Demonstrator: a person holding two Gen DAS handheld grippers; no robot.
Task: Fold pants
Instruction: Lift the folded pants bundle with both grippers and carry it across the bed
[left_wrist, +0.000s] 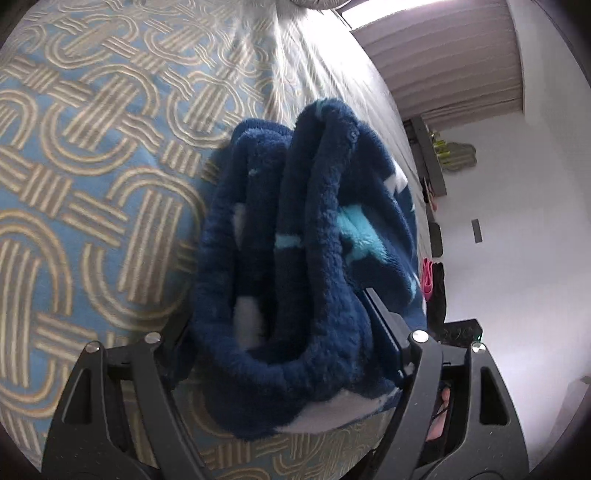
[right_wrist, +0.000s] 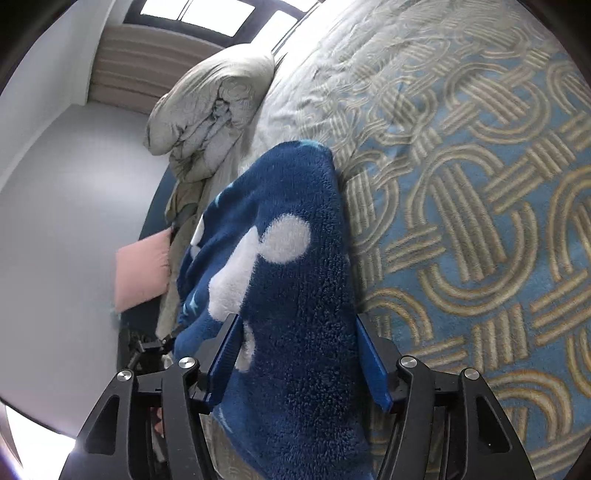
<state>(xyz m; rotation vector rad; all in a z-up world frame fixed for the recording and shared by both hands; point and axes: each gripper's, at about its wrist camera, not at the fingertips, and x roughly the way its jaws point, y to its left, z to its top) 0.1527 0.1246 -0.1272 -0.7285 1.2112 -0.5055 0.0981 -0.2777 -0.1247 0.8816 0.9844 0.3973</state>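
The pants (left_wrist: 303, 236) are dark blue fleece with white and light blue patches. In the left wrist view they bunch in thick folds between the fingers of my left gripper (left_wrist: 291, 317), which is shut on them. In the right wrist view the pants (right_wrist: 288, 266) hang as a blue panel with a white mouse-head shape. My right gripper (right_wrist: 299, 350) is shut on this fabric, which fills the space between its blue pads (right_wrist: 373, 365). Both hold the pants lifted above the bed (right_wrist: 461, 206).
The bed (left_wrist: 92, 177) has a blue cover with a tan looped pattern. A crumpled grey duvet (right_wrist: 210, 107) lies at the bed's far end. A pink cushion (right_wrist: 142, 269) sits beside the bed. White walls and a shelf (left_wrist: 432, 162) stand beyond.
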